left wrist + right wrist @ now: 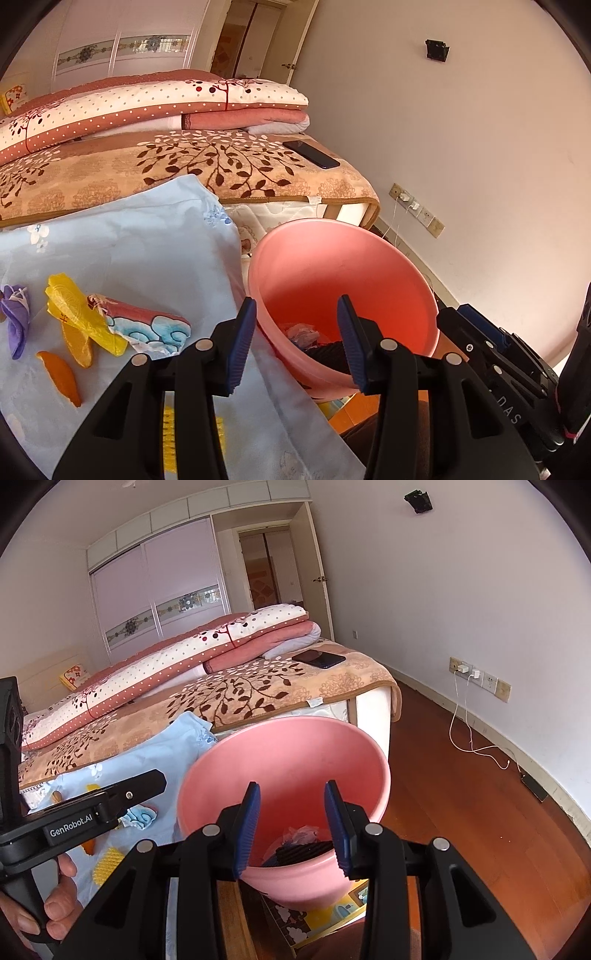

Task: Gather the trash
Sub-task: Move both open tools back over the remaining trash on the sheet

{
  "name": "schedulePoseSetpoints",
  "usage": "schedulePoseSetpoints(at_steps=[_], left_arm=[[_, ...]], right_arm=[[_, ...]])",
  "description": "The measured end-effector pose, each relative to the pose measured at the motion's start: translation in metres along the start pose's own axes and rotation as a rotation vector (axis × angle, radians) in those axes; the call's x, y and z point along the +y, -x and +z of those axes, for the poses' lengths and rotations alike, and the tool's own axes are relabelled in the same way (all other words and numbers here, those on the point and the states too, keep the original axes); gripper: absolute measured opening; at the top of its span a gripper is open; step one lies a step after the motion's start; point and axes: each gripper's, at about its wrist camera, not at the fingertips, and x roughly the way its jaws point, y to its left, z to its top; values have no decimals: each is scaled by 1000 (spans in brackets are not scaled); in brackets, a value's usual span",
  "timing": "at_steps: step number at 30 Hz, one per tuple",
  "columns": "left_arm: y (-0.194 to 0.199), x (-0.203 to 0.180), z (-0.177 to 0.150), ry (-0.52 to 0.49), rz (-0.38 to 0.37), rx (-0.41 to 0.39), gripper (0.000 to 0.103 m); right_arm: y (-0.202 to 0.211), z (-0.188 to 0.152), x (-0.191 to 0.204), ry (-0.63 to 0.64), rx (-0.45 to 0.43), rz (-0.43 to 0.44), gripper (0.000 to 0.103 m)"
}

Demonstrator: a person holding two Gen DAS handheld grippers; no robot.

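Observation:
A pink bin (343, 273) stands beside the bed and also shows in the right wrist view (288, 760); crumpled wrappers and something black lie at its bottom (299, 843). On a light blue cloth (129, 251) lie a yellow wrapper (79, 314), a red and blue wrapper (147, 326), orange peel (61, 376) and a purple wrapper (14, 317). My left gripper (295, 341) is open and empty, over the near rim of the bin. My right gripper (291, 829) is open and empty, over the bin.
The bed (258, 694) carries a folded quilt (147, 107) and a dark phone (312, 154). A white cable (476, 738) hangs from a wall socket over the wooden floor (461, 812). A patterned mat (332, 912) lies under the bin.

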Motion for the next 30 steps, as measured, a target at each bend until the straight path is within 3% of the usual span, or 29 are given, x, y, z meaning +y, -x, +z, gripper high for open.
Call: schedulePoseSetpoints(at_steps=[15,30], left_arm=[[46,36,-22,0,90,-14,46],[100,92,-53,33,232,-48,46]], right_arm=[[13,-15,48,83,44,100,39],[11,-51,114,213,154,235,40]])
